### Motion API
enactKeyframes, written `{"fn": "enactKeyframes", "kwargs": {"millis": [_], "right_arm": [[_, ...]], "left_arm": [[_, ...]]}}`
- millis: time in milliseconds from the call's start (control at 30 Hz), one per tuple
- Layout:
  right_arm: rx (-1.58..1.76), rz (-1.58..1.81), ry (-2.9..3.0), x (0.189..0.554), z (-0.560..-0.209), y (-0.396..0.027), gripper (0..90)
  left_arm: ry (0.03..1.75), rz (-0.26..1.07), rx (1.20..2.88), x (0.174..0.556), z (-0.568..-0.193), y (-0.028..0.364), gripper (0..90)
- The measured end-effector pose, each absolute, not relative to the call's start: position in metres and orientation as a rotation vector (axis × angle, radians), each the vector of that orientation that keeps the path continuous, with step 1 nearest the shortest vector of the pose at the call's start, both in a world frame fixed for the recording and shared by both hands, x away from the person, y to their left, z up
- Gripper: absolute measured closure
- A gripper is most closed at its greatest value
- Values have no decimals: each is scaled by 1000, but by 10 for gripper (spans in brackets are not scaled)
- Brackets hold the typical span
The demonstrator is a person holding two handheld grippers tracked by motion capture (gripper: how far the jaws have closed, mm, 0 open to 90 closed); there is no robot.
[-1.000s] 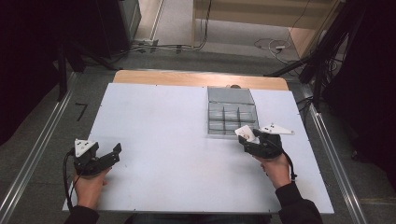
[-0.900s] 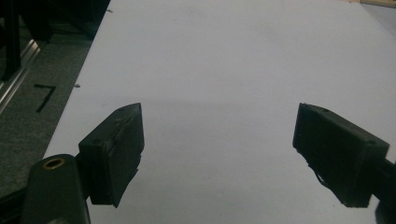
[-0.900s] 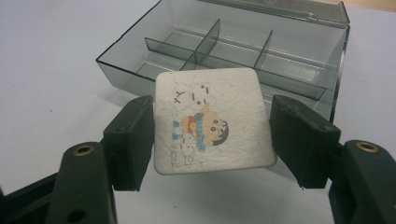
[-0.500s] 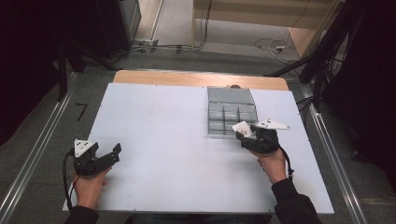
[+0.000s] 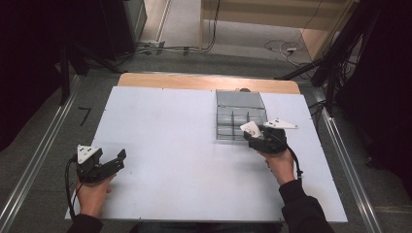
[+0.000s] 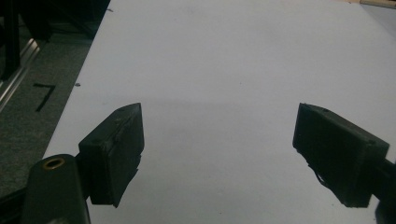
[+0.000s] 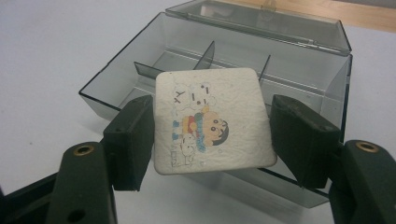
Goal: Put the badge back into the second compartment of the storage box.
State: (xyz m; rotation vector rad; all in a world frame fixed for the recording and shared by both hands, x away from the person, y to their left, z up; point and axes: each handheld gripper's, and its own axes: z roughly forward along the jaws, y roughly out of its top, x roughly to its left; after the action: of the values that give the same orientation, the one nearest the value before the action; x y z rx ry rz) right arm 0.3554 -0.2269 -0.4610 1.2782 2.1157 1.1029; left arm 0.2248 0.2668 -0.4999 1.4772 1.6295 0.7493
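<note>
My right gripper (image 5: 254,133) is shut on a white square tile (image 7: 210,116) printed with a cartoon child; its pads press the tile's left and right edges. The tile (image 5: 250,128) hangs tilted at the near edge of a clear grey compartment box (image 5: 240,114), just over its front row. In the right gripper view the box (image 7: 299,70) stands right behind the tile, lid thrown back, dividers showing, compartments bare. My left gripper (image 5: 111,158) rests near the table's front left corner. Its jaws stand wide open over bare white board (image 6: 217,144), with nothing between them.
The white board (image 5: 170,126) covers most of a wooden table whose far edge (image 5: 194,81) shows as a tan strip. Metal rails (image 5: 340,145) run along both sides. Cables lie on the floor beyond the table.
The right gripper has carried the tile a little to the left and farther from the person, up to the box's near edge. The left gripper has stayed put.
</note>
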Motion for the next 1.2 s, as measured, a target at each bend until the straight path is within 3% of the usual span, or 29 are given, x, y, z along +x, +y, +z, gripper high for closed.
{"fn": "enactKeyframes", "kwargs": {"millis": [1200], "right_arm": [[1350, 1018, 2071, 402, -464, -210, 313]], "left_arm": [[1627, 742, 1473, 224, -499, 267, 168]]}}
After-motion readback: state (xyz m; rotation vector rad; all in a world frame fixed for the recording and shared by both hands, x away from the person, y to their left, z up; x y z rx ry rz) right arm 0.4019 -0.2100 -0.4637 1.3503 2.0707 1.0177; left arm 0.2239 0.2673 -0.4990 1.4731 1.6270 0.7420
